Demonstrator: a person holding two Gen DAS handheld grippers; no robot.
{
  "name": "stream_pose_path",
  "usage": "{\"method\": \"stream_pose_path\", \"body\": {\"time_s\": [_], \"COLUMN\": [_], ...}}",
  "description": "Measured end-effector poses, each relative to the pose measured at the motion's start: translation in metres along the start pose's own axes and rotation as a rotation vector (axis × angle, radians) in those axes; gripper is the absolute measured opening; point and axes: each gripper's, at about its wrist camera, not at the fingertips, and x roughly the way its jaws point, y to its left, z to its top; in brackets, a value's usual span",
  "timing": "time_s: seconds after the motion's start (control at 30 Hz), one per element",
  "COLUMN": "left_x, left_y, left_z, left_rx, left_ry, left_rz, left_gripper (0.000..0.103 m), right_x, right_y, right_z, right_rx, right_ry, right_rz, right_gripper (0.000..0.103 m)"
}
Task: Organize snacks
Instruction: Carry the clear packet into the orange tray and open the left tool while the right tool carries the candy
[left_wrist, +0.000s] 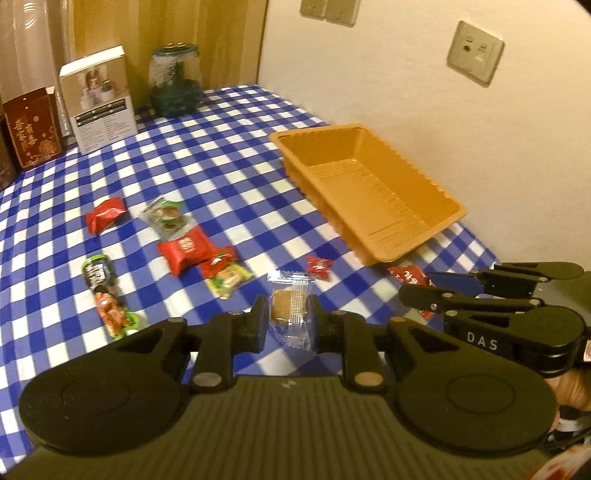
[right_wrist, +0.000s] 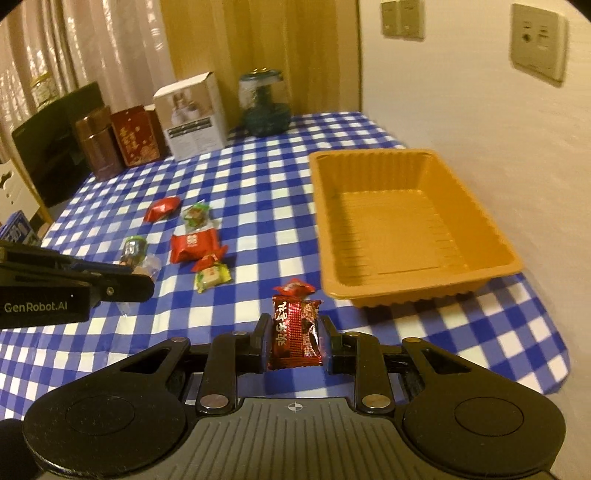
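Jaws hide both gripped snacks' edges: clear-wrapped biscuit (left_wrist: 290, 314), red packet (right_wrist: 295, 334).

Orange tray (right_wrist: 413, 221), blue-white checked cloth (right_wrist: 258, 177), seemingly dark-red wrapper (right_wrist: 295, 332)

Empty orange tray (right_wrist: 413, 229) beside scattered wrapped snacks (right_wrist: 197, 249) on the checked cloth.

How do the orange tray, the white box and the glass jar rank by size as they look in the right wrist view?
1. Orange tray, clearly the largest.
2. White box and glass jar: these look alike in size, so I leave them unranked. Both stand farther back than the tray, which may make them look smaller.
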Motion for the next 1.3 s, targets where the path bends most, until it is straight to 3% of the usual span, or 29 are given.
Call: {"method": "stream_pose_path", "body": {"time_s": [0.57,1.3], "left_x": [0.019,0.100], "left_y": [-0.059,-0.101], "left_z": [0.025,0.082], "left_rx": [0.003,-0.020], "left_ry": [-0.028,-0.024], "left_rz": [-0.059,-0.089], "left_gripper": [0.019,0.020], "right_x": [-0.031,0.008], "right_y": [-0.057,-0.134], "right_z": [0.015,0.072], "right_rx": [0.088,0.101], "right_ry": [-0.060,-0.095], "right_rz": [-0.089,-0.126], "right_gripper": [0.027,0.027]}}
